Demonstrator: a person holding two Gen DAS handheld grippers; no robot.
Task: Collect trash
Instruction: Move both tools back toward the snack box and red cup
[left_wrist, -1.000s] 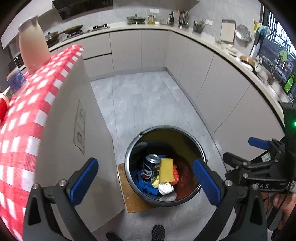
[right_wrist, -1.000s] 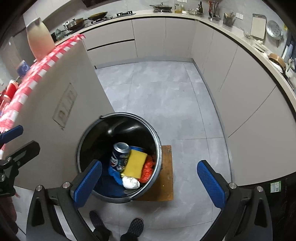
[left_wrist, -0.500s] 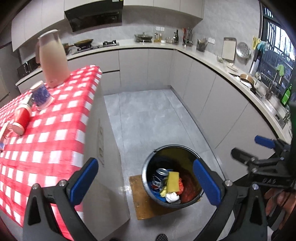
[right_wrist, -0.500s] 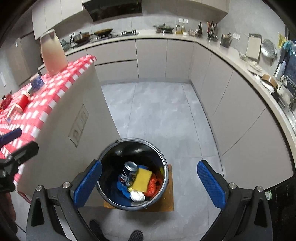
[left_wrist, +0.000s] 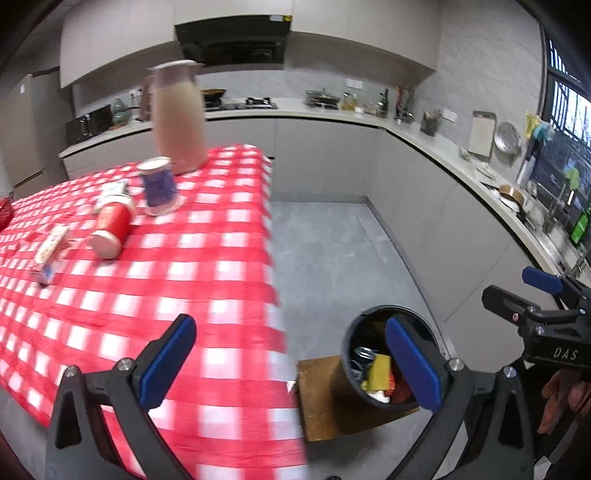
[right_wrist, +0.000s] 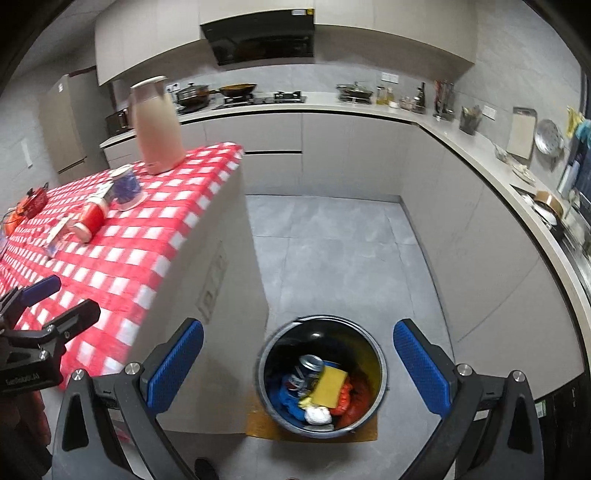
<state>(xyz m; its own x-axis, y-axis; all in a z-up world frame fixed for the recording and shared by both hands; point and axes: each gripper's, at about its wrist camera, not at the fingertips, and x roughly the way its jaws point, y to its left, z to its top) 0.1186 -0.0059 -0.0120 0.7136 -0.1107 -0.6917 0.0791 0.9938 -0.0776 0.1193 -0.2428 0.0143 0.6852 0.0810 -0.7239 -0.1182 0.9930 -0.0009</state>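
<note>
Up front in the left wrist view, the left tool (left_wrist: 291, 363) gapes wide and empty over the checked tabletop (left_wrist: 221, 280), which carries one jug (left_wrist: 179, 118), one blue cup (left_wrist: 159, 184) and one red can (left_wrist: 112, 229) on its side.

Likewise wide and empty in the right wrist view, the right tool (right_wrist: 297, 367) hangs above one trash bin (right_wrist: 380, 373) on the floor, holding one drink can (right_wrist: 306, 373) and one yellow sponge (right_wrist: 328, 386).

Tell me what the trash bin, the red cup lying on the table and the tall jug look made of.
Trash bin: probably metal, its dark inside and rim shiny. Red cup: probably paper or plastic, matte red with a pale rim; too blurred to tell. Tall jug: looks like matte beige plastic, though coated metal is possible.
</note>
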